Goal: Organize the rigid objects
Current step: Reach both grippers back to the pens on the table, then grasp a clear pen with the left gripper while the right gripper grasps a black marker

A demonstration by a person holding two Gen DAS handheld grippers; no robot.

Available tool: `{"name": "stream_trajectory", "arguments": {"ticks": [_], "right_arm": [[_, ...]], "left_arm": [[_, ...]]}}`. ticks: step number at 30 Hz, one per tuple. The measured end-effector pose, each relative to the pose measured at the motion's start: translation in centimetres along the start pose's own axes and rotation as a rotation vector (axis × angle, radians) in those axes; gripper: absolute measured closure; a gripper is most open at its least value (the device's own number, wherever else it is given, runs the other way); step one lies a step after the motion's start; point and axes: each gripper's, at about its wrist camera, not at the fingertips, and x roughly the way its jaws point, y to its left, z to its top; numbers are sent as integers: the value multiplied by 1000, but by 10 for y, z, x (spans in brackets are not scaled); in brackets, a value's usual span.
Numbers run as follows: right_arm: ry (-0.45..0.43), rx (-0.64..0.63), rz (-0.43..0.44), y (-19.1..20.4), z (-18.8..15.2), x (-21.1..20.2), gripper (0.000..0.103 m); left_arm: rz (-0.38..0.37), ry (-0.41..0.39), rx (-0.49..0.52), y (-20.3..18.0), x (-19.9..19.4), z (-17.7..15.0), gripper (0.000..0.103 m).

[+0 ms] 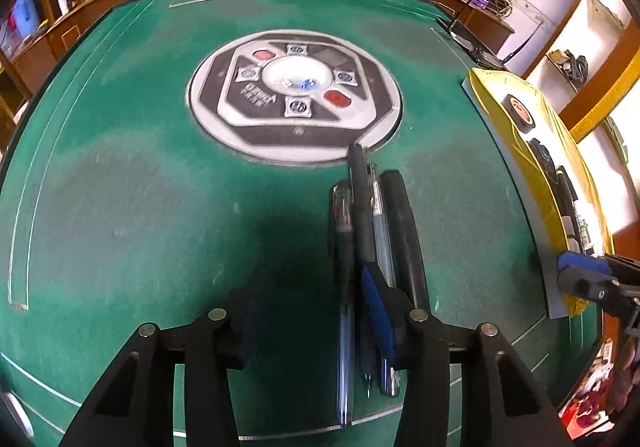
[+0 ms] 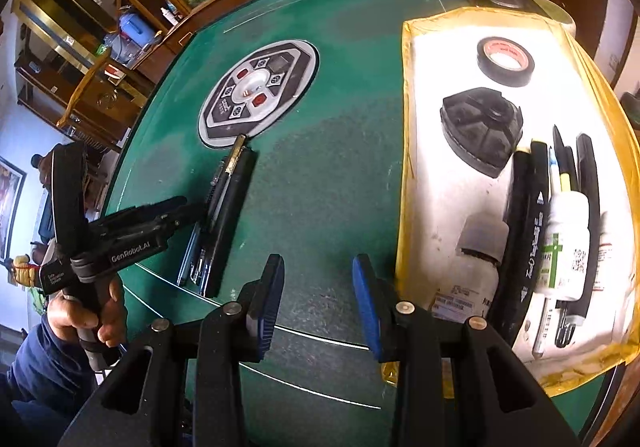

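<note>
Tilting steeply down, left tool jaws apart beside pens, right tool part-open, empty.

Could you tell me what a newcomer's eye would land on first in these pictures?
Probably the round grey control panel set in the middle of the green felt table. Next, the row of pens lying just below it under the left gripper, and the yellow-edged tray with a black tape roll.

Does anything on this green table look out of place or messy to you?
Yes: a bundle of pens lies loose on the green felt, apart from the yellow-edged tray where other pens, bottles and a tape roll sit together. Nothing looks spilled or broken.
</note>
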Motion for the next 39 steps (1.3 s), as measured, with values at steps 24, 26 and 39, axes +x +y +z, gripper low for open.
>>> {"name": "stream_trajectory", "arguments": {"ticks": [24, 26, 39], "right_arm": [[133, -126, 5, 77, 19, 67, 66], [139, -147, 7, 88, 22, 75, 66], [158, -272, -177, 112, 35, 97, 83]], "left_arm": [[64, -27, 9, 29, -7, -15, 91], [56, -28, 5, 30, -7, -15, 91], [60, -38, 26, 30, -9, -18, 91]]}}
